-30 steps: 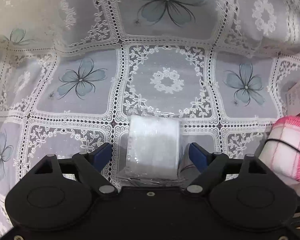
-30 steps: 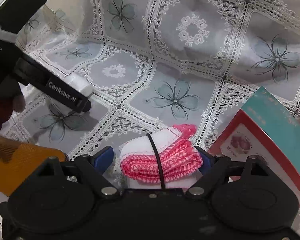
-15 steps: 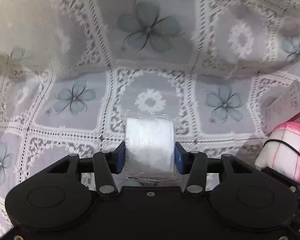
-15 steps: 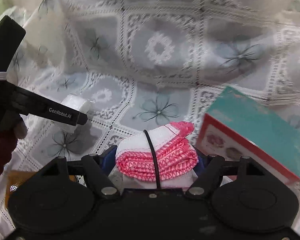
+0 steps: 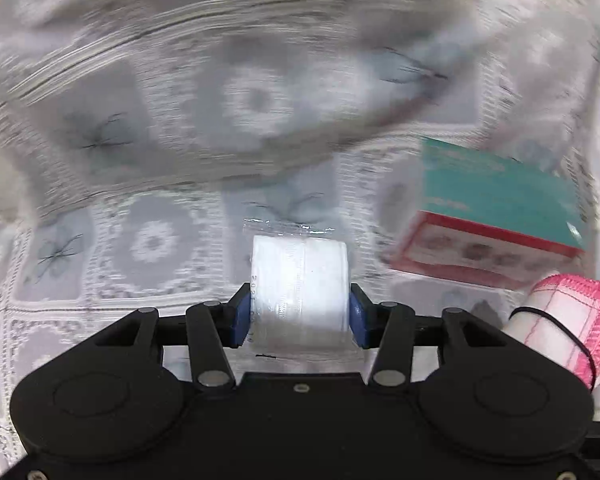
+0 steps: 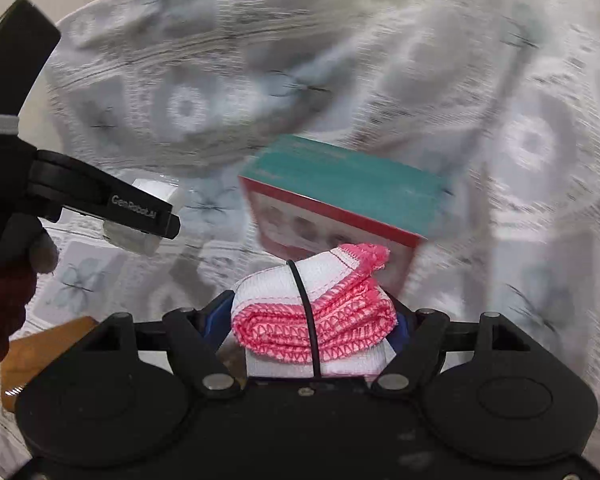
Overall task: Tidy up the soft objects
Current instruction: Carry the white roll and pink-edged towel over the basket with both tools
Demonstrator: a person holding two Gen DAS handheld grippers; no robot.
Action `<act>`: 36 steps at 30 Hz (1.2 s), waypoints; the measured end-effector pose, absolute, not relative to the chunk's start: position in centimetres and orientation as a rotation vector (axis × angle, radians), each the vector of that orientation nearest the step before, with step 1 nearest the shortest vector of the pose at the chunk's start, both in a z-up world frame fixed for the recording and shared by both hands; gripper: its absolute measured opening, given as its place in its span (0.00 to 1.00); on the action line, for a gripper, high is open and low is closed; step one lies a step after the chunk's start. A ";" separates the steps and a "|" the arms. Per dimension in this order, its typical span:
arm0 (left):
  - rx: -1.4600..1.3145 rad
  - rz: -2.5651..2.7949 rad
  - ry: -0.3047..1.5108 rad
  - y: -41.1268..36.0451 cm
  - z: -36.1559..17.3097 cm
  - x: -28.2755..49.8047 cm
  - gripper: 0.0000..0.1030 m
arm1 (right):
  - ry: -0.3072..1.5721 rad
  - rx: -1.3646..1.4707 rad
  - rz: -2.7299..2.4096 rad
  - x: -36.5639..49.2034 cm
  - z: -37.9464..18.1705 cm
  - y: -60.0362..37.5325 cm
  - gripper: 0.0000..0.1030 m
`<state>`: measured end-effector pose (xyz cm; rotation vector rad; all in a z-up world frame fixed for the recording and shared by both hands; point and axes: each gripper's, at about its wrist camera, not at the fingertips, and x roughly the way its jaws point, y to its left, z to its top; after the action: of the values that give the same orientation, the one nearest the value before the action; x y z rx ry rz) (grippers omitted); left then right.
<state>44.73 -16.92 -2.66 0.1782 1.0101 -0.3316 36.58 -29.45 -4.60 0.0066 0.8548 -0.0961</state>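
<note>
My left gripper [image 5: 299,312] is shut on a white roll wrapped in clear plastic [image 5: 300,280], held above the lace tablecloth [image 5: 140,248]. In the right wrist view the same left gripper [image 6: 156,224] comes in from the left with the white roll [image 6: 148,216] between its fingers. My right gripper [image 6: 304,324] is shut on a folded pink-and-white cloth bound by a black band [image 6: 316,312]. That cloth [image 5: 564,320] also shows at the right edge of the left wrist view. Both bundles hang clear of the table.
A teal and red box [image 6: 340,200] lies on the tablecloth just beyond the pink cloth, seen also as the box [image 5: 492,208] at the right of the left view. An orange-brown object [image 6: 40,352] sits at lower left. A gloved hand [image 6: 4,304] holds the left gripper.
The left gripper closed on the white roll and the right one tightened on the pink cloth. Both rose off the tablecloth and swung toward the teal and red box.
</note>
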 end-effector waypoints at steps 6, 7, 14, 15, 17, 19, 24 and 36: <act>0.267 -0.390 1.013 -22.0 -2.5 42.9 0.46 | 0.888 0.051 -0.228 34.1 -5.3 -32.4 0.72; 0.284 -0.400 1.011 -22.8 -2.5 42.5 0.46 | 0.891 0.063 -0.241 33.6 -5.3 -33.0 0.72; 0.365 -0.481 1.005 -26.9 -2.4 39.9 0.46 | 0.889 0.088 -0.290 30.2 -5.1 -34.2 0.72; 0.375 -0.492 1.006 -27.4 -2.4 39.4 0.46 | 0.889 0.088 -0.296 29.8 -5.1 -34.2 0.72; 0.394 -0.521 1.007 -28.2 -2.4 38.5 0.46 | 0.889 0.099 -0.304 28.5 -4.8 -34.2 0.72; 0.412 -0.546 1.011 -28.9 -2.2 37.6 0.46 | 0.892 0.120 -0.311 27.0 -4.6 -34.3 0.72; 0.450 -0.605 1.026 -29.7 -2.2 34.8 0.46 | 0.901 0.134 -0.315 23.5 -4.1 -34.0 0.72; 0.487 -0.639 1.063 -26.8 -2.2 27.6 0.46 | 0.933 0.146 -0.278 17.1 -3.0 -31.7 0.72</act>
<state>27.59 -26.76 -2.19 0.4872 1.0634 -0.6386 17.05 -31.67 -3.00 0.1461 0.9329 -0.2777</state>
